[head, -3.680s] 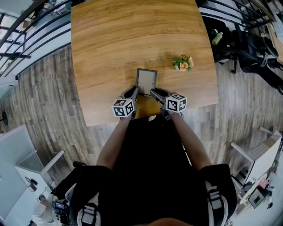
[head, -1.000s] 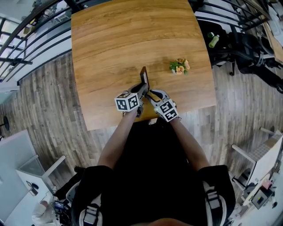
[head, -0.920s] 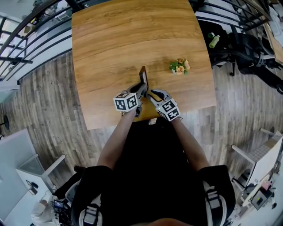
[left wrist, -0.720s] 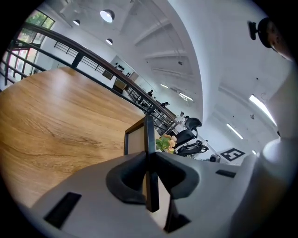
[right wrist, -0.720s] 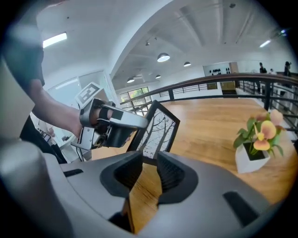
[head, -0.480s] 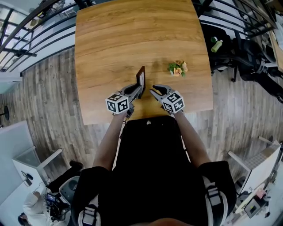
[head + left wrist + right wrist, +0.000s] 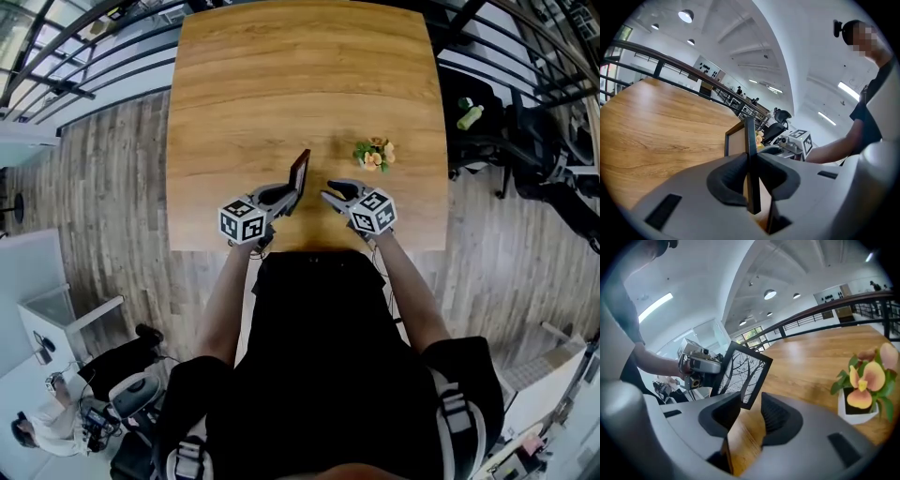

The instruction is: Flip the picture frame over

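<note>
Picture frame [image 7: 299, 172]: stands on edge, tilted, over the near part of the table [image 7: 281, 75], close to the near edge and about midway along it. Whether its lower edge touches the wood cannot be told. In the right gripper view the glazed side shows a black-and-white print of bare trees [image 7: 743, 373]. In the left gripper view the brown backing and the dark rim edge [image 7: 751, 140] show.

Left gripper [image 7: 291, 194]: jaws pinched on the near rim of the frame, one pad on each face [image 7: 752, 173]. Its marker cube [image 7: 242, 221] sits over the near table edge.

Right gripper [image 7: 333, 194]: just beside the frame on its print side, not touching it. Jaws spread and have just been opening; nothing is between them [image 7: 751, 411], only bare table beyond. The frame's lower corner shows past the jaw tips. Marker cube [image 7: 375, 211] also at the near edge.

Small potted plant [image 7: 374, 154]: orange and pink blooms in a white pot, upright on the table, near the right edge, beyond the right gripper and apart from it [image 7: 862, 385].

A railing [image 7: 84, 56] runs past the left and far sides of the table.
</note>
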The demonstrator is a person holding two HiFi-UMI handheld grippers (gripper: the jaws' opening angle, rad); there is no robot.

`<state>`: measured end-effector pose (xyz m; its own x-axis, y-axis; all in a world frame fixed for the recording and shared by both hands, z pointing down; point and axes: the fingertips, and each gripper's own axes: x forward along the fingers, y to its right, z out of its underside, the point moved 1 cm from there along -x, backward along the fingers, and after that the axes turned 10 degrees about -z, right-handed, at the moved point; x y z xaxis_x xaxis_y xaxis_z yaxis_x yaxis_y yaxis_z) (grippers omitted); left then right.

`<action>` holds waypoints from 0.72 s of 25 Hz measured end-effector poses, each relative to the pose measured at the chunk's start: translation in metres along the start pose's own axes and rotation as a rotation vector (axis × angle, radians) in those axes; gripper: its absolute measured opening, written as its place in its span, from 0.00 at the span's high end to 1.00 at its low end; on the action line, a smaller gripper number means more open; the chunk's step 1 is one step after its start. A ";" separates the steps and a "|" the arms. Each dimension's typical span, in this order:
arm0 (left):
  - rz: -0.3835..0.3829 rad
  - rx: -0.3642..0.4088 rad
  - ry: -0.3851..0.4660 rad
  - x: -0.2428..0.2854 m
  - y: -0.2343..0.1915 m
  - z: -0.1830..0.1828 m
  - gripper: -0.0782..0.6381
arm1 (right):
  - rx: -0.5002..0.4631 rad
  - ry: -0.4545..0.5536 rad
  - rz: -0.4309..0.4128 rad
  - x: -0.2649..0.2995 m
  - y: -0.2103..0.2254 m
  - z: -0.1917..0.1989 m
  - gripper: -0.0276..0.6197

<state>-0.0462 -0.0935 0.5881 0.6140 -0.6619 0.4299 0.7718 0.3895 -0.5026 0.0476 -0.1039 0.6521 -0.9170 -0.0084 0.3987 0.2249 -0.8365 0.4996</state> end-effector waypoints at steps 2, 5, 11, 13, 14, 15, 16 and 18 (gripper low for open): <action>0.007 -0.022 0.029 -0.004 0.004 -0.003 0.78 | -0.007 -0.003 -0.046 0.001 -0.005 0.002 0.72; 0.020 -0.044 0.072 -0.007 0.010 -0.011 0.78 | -0.008 0.022 -0.095 -0.002 -0.011 0.001 0.72; 0.108 -0.045 0.091 -0.009 0.028 -0.018 0.78 | -0.005 0.050 -0.131 0.000 -0.010 -0.009 0.70; 0.143 -0.052 0.107 -0.012 0.035 -0.019 0.78 | -0.015 0.051 -0.150 0.000 -0.014 -0.011 0.66; 0.161 -0.058 0.115 -0.013 0.038 -0.020 0.78 | -0.018 0.051 -0.157 0.000 -0.016 -0.010 0.64; 0.178 -0.065 0.120 -0.014 0.040 -0.021 0.78 | -0.016 0.054 -0.161 -0.001 -0.016 -0.010 0.62; 0.194 -0.072 0.121 -0.015 0.041 -0.021 0.78 | -0.009 0.058 -0.164 -0.001 -0.016 -0.009 0.61; 0.233 -0.083 0.118 -0.019 0.042 -0.021 0.78 | 0.005 0.067 -0.167 -0.001 -0.015 -0.008 0.61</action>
<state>-0.0293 -0.0780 0.5430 0.7465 -0.6322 0.2076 0.5924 0.4894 -0.6400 0.0423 -0.0957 0.6377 -0.9616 0.0934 0.2579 0.0694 -0.8268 0.5582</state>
